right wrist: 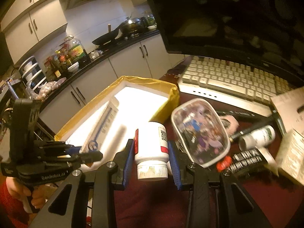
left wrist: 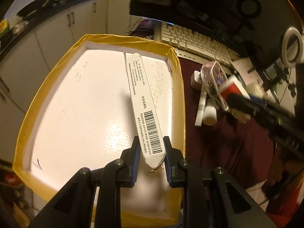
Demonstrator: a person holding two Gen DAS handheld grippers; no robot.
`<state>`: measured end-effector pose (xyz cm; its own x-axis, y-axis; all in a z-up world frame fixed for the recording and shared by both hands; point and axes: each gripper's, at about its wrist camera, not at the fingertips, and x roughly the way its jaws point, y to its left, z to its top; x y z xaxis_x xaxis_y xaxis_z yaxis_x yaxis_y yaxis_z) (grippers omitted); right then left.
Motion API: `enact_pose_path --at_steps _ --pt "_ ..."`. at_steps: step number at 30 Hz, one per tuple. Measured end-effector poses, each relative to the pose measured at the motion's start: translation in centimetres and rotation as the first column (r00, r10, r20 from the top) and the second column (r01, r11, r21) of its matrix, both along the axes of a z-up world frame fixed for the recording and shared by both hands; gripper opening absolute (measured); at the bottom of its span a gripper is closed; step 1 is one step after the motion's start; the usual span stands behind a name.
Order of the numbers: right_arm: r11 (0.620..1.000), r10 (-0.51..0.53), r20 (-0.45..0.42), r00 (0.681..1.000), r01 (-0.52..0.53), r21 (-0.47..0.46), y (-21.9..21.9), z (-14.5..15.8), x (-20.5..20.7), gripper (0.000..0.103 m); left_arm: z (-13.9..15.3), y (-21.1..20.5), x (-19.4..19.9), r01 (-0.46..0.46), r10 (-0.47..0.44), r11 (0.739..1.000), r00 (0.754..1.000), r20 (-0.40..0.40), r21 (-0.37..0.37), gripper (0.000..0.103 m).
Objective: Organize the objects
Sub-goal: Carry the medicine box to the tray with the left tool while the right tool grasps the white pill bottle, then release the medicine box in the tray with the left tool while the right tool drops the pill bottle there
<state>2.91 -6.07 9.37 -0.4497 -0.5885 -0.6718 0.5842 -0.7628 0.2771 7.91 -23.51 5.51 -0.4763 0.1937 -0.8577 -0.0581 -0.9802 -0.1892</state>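
Our left hand-held gripper [left wrist: 152, 150] pinches the carton [left wrist: 144, 106], long axis pointing away over the tray [left wrist: 28, 133]. Right hand-held gripper [right wrist: 152, 152] clamps the bottle [right wrist: 152, 148], tray ahead-left.

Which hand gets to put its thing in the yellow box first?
Probably left. The left gripper already holds the long white carton over the box; the right gripper holds its bottle outside it.
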Motion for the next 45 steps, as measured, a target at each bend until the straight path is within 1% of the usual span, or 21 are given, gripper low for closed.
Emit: enact_pose_path --at_steps 4,7,11,16,20,21,25,30,33,36,38,40,41,45 --pt "1.000 0.019 0.031 0.999 -0.019 0.004 -1.7 0.3 -2.7 0.039 0.0 0.0 -0.6 0.076 -0.075 0.996 0.997 0.004 -0.036 0.022" --pt "0.999 0.036 0.043 0.998 -0.037 0.021 -3.6 0.4 -4.9 0.039 -0.1 0.2 -1.3 0.111 -0.110 0.991 0.994 0.011 -0.071 0.022" --pt "0.997 0.061 0.074 0.995 -0.064 0.041 -6.3 -0.2 -7.9 0.039 -0.7 0.4 -2.4 0.145 -0.143 0.988 0.989 0.040 -0.053 0.022" --pt "0.995 0.067 0.124 0.990 -0.076 0.067 -8.8 -1.6 -11.1 0.039 -1.6 1.1 -3.1 0.192 -0.188 0.979 0.979 0.073 -0.060 0.022" --pt "0.987 0.080 0.102 0.991 -0.093 0.129 -10.1 -2.4 -11.9 0.039 -2.1 1.4 -3.4 0.230 -0.225 0.972 0.970 0.087 -0.047 0.022" --pt "0.985 0.075 0.095 0.993 -0.089 0.151 -10.3 -2.7 -12.0 0.039 -2.1 1.5 -3.4 0.236 -0.232 0.971 0.969 0.087 -0.045 0.022" --pt "0.979 0.058 0.087 0.995 -0.074 0.189 -10.5 -3.6 -12.6 0.039 -2.5 2.0 -3.7 0.262 -0.256 0.964 0.961 0.101 -0.046 0.022" --pt "0.968 0.066 0.026 0.997 -0.070 0.241 -10.9 -4.0 -12.7 0.039 -2.7 2.3 -3.9 0.266 -0.260 0.963 0.960 0.104 -0.045 0.023" --pt "0.965 0.073 0.009 0.997 -0.073 0.251 -11.2 -4.0 -12.6 0.039 -2.6 2.3 -3.8 0.254 -0.249 0.966 0.963 0.103 -0.044 0.023" --pt "0.965 0.077 0.008 0.997 -0.077 0.250 -11.3 -4.1 -12.7 0.039 -2.6 2.4 -3.5 0.249 -0.242 0.967 0.965 0.101 -0.059 0.025" --pt "0.965 0.074 0.002 0.997 -0.072 0.252 -11.3 -4.2 -12.7 0.039 -2.6 2.5 -3.4 0.247 -0.241 0.967 0.965 0.101 -0.058 0.029" --pt "0.963 0.070 -0.007 0.998 -0.066 0.262 -11.4 -4.2 -12.5 0.039 -2.5 2.5 -3.3 0.239 -0.230 0.968 0.968 0.099 -0.080 0.033" --pt "0.962 0.069 -0.012 0.998 -0.063 0.267 -11.5 -4.2 -12.4 0.039 -2.5 2.5 -3.3 0.162 -0.154 0.983 0.983 0.096 -0.086 0.035" --pt "0.960 0.063 -0.022 0.998 -0.055 0.275 -11.4 -4.2 -12.1 0.039 -2.3 2.4 -3.1 0.141 -0.132 0.985 0.987 0.094 -0.101 0.045"
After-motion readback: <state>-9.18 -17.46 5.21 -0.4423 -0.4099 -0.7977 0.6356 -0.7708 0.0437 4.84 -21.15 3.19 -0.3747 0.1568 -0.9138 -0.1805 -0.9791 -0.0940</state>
